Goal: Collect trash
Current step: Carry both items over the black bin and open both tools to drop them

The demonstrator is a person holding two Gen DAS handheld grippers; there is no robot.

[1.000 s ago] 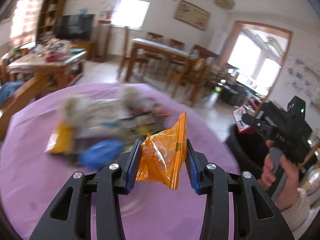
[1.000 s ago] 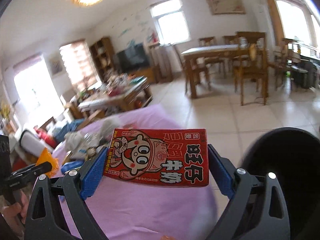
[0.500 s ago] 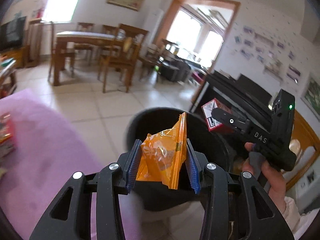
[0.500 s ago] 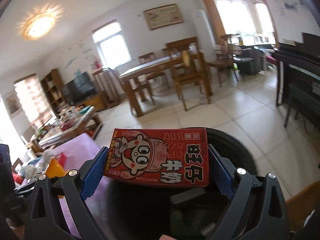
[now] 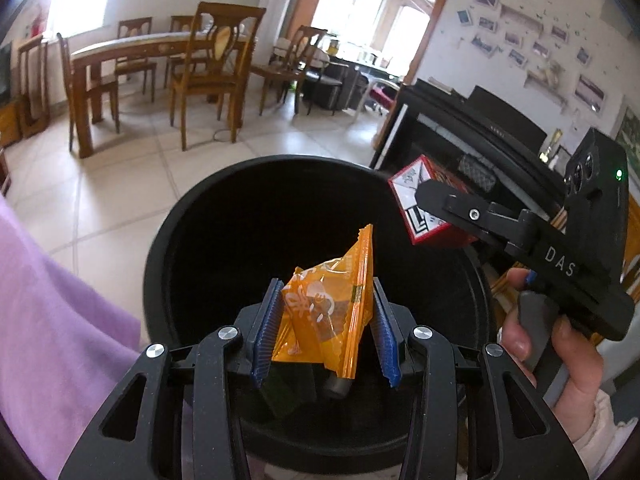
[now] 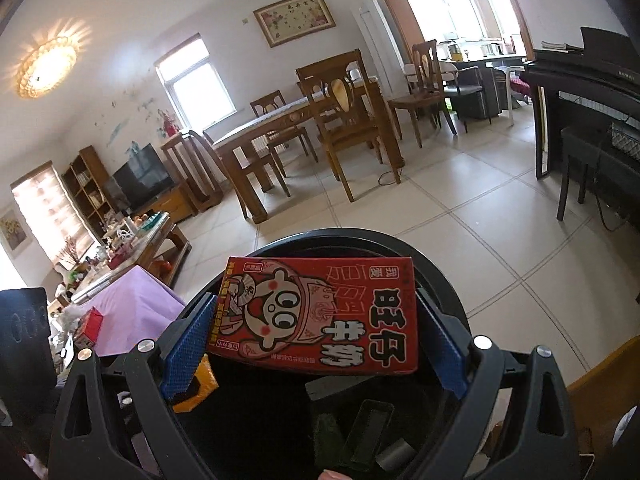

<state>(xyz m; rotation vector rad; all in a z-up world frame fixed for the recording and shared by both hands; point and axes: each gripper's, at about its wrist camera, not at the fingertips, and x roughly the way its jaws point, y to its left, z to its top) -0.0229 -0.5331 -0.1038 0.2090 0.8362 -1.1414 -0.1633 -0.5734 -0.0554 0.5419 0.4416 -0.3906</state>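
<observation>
From my remote seat I see a bright living room: a wooden dining table point(image 6: 280, 120) ringed by carved chairs point(image 5: 216, 68) on a pale tiled floor point(image 6: 460, 216), a framed picture point(image 6: 294, 18) above it and a lit ceiling lamp point(image 6: 46, 66) to the left. A dark television point(image 6: 140, 180) stands by a bookshelf point(image 6: 86, 188); a black piano point(image 6: 592, 80) lines the right wall under small photographs point(image 5: 532, 40)
</observation>
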